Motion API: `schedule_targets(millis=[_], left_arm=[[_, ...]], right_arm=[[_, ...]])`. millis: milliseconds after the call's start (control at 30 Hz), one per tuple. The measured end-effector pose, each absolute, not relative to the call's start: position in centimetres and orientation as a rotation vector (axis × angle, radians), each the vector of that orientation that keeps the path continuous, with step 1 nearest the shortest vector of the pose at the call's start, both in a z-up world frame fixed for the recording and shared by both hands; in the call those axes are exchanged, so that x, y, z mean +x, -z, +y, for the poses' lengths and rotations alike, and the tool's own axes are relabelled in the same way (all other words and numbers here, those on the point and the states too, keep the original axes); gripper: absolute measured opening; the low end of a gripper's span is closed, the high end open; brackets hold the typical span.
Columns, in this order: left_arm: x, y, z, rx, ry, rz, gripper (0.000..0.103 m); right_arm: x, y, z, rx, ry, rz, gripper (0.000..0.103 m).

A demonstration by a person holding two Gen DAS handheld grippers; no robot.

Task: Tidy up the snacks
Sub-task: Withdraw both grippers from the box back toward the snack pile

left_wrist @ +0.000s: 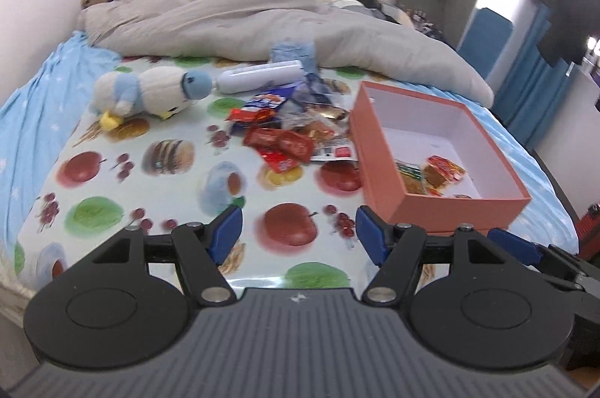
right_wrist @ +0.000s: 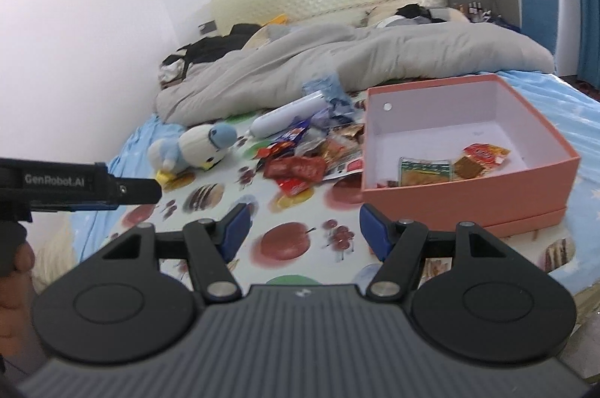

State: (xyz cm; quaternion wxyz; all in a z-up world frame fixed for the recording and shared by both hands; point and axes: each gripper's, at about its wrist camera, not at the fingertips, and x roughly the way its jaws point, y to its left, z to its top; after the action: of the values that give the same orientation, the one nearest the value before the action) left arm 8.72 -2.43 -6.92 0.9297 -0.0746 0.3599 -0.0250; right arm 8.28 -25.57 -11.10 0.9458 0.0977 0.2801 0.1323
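Only right wrist view shows hand point(right_wrist: 17, 263).

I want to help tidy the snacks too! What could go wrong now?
Both tongs, left and right, are open and empty. The snack pile is tangled, so one grab might drag several packets. The plush penguin and white bottle touch the pile and could get knocked. The pink box sits on soft bedding and might tip.
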Motion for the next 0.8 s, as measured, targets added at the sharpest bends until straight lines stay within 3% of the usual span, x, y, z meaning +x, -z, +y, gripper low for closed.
schedule_targets(millis=[400, 800], left_arm=[[11.1, 9.5, 0.7, -0.226, -0.005, 0.784, 0.072], [19.7, 13.4, 4.6, -0.269, -0.003, 0.845, 0.072]], right_arm=[[11.2, 12.7, -23.3, 0.17, -0.281, 0.627, 0.067], [17.5, 14.8, -18.8, 0.053, -0.322, 0.68, 0.066]])
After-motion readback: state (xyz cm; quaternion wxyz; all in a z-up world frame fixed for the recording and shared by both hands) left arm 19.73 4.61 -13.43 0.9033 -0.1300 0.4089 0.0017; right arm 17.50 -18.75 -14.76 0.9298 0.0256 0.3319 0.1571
